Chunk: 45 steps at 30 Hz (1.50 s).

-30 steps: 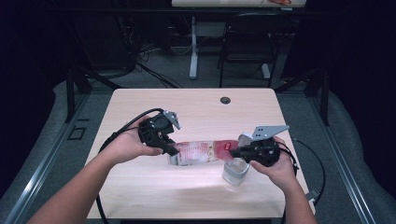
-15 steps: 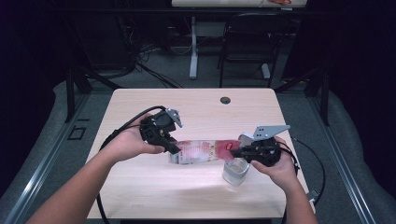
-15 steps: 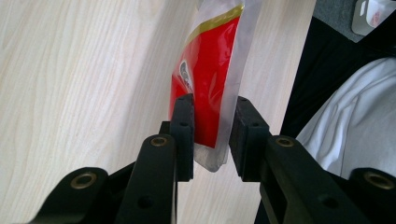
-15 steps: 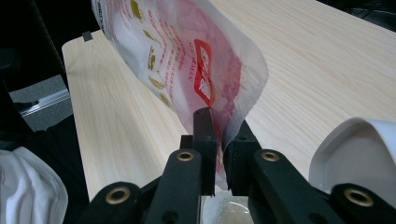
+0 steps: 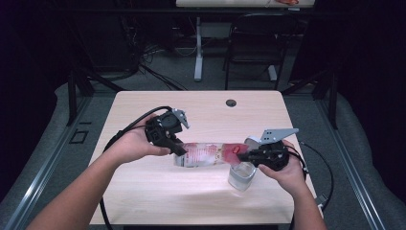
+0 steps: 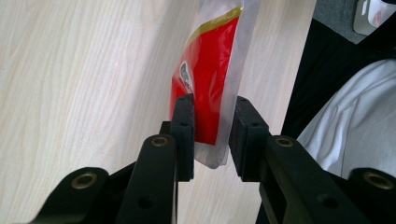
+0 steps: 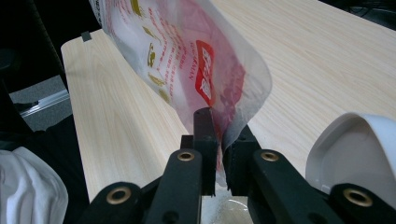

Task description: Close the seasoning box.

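Two grippers stretch a red-and-clear pouch (image 5: 210,154) above the table (image 5: 143,201): the left gripper (image 5: 178,148) clamps one end, the right gripper (image 5: 241,156), having just closed further, pinches the other over a clear cup (image 5: 241,176).

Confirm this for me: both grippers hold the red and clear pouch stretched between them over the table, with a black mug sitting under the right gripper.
Not black: it's a clear cup, as the high view shows. The rest holds: left gripper and right gripper hold the pouch over the table.
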Tool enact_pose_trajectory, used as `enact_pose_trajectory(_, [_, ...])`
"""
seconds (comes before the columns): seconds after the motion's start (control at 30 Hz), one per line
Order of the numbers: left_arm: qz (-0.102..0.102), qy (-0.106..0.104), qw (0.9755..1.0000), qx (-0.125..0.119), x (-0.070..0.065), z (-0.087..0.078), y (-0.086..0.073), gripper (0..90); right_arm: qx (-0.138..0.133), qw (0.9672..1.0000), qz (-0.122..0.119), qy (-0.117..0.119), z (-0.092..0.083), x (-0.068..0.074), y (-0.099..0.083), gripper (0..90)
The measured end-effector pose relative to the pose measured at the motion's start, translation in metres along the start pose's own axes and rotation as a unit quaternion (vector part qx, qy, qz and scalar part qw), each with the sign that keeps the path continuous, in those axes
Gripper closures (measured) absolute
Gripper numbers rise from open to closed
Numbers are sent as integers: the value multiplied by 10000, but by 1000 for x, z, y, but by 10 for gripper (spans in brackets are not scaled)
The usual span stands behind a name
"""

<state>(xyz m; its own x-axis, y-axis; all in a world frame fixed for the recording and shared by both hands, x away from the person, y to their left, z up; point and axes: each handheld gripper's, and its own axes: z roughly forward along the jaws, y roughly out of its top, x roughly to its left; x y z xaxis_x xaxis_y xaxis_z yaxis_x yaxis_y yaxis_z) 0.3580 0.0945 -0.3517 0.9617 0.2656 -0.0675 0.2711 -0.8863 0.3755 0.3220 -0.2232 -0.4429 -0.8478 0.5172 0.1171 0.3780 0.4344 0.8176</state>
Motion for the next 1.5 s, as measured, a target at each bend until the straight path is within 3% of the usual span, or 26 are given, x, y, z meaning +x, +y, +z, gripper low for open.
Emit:
enact_pose_trajectory(0.5, [16, -4, 10000, -9, 0, -2, 4, 737, -22, 10000, 20, -22, -3, -1, 0, 815])
enact_pose_trajectory(0.87, [26, 10, 10000, -39, 0, -4, 7, 738, -226, 9997, 64, -20, -10, 0, 1, 794])
enact_pose_trajectory(1.5, [74, 54, 9999, -88, 0, -7, 11, 740, -215, 9998, 5, -59, -15, -1, 0, 891])
